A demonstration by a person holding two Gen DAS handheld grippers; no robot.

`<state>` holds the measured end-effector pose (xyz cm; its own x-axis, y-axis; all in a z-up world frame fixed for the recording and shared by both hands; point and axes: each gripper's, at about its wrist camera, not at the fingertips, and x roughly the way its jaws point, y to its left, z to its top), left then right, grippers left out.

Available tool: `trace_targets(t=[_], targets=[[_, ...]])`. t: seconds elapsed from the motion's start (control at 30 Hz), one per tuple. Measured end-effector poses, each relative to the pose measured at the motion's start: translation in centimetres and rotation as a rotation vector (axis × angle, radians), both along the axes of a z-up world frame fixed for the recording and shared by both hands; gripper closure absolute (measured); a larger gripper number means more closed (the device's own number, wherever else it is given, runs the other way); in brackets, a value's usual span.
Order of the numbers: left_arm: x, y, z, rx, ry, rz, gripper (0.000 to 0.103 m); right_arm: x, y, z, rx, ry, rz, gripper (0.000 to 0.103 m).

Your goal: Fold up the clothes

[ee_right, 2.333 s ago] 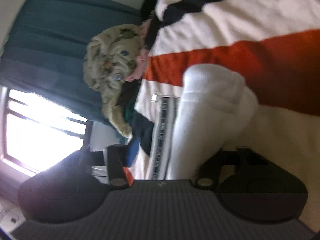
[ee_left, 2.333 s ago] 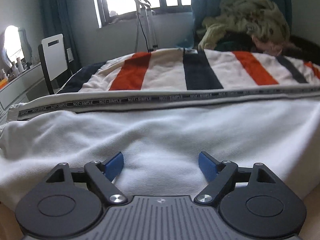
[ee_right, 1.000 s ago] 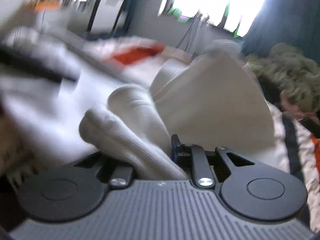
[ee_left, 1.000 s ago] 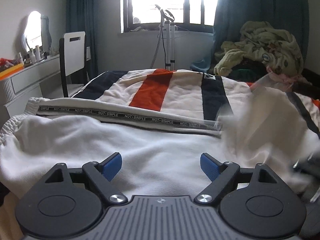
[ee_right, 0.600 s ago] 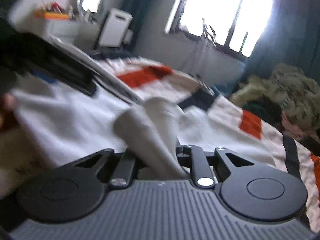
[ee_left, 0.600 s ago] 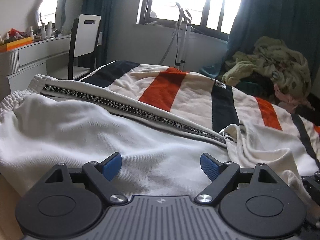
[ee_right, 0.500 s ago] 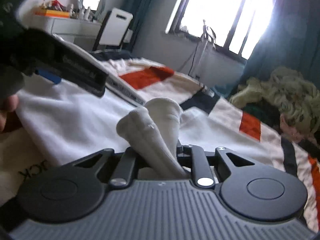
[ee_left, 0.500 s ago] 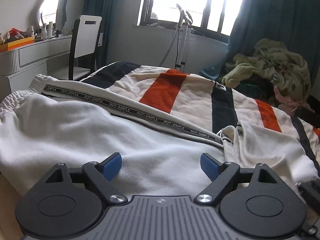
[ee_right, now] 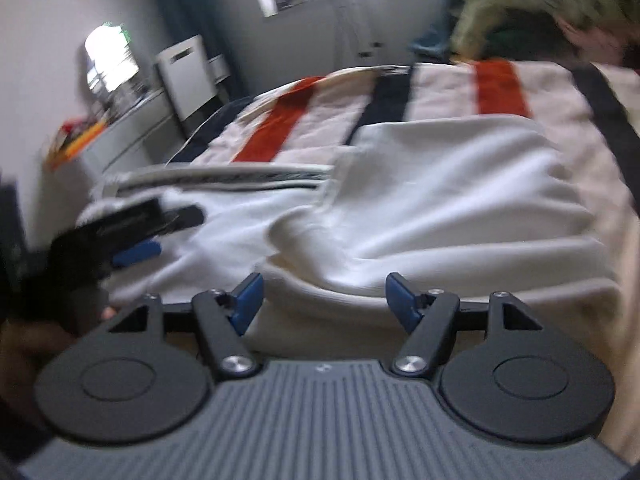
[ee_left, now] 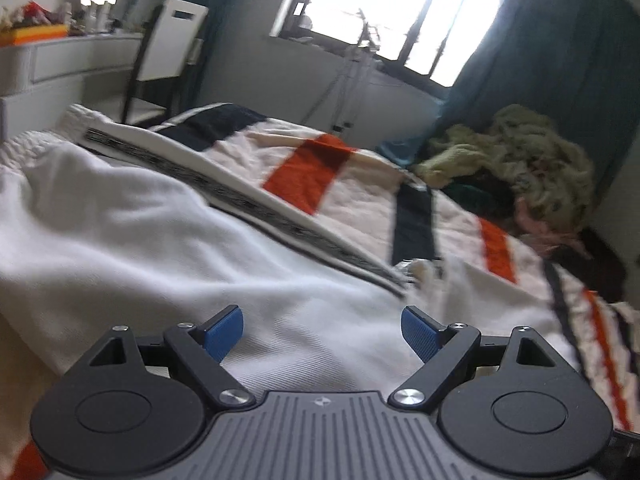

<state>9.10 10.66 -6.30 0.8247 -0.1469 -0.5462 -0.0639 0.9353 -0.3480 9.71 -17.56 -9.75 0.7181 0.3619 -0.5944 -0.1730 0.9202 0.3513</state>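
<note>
**A:** Where are you with the white trousers?

**B:** They lie across the striped bedspread, and one part is folded over onto the rest, with its edge running just this side of the black lettered side stripe. Your right tongs have just been opening; their blue pads stand apart above the near fold with no cloth between them. Your left tongs are also spread wide and empty, hovering over the cloth on the waistband side of that stripe.

**A:** So what makes this step go well?

**B:** Judging by the ridges that run across the folded part, you should smooth before you fold again. Keep both tongs low and released, then sweep away from the side stripe toward the near edge of the bed. That should flatten the bulge sitting just in front of your right tongs.

**A:** And the next fold?

**B:** I'd line it up on the side stripe: pinch one layer at each end of it, lift evenly, and lay the edges parallel to it. Take care not to catch the bedspread beneath. The pile of clothes beyond the stripe, at the far end of the bed, is well apart and needn't concern you.
</note>
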Motion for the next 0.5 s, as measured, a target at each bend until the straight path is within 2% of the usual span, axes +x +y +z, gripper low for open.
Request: trace_targets(t=[0.1, 0.2, 0.3, 0.33, 0.43, 0.5], targets=[[-0.1, -1.6, 0.1, -0.049, -0.027, -0.148, 0.018, -0.5, -3.3, 1.0, 0.055, -0.017, -0.114, 0.034], [0.2, -3.5, -0.1, -0.075, -0.027, -0.295, 0.018, 0.1, -5.9, 1.8, 0.066, -0.042, -0.194, 0.033], [0.7, -4.7, -0.7, -0.104, -0.013, -0.348, 0.023, 1.0, -7.8, 1.9, 0.065, -0.044, -0.236, 0.034], [1.0, -4.9, -0.9, -0.113, -0.007, -0.349, 0.028, 1.2, -8.4, 1.7, 0.073, -0.035, -0.266, 0.034], [2.0, -5.4, -1.4, -0.156, -0.01, -0.356, 0.042, 1.9, -10.0, 0.6, 0.151, 0.004, -0.335, 0.031], [2.4, -5.9, -1.7, -0.156, -0.027, -0.371, 0.046, 2.5, -10.8, -0.3, 0.205, 0.039, -0.35, 0.031]])
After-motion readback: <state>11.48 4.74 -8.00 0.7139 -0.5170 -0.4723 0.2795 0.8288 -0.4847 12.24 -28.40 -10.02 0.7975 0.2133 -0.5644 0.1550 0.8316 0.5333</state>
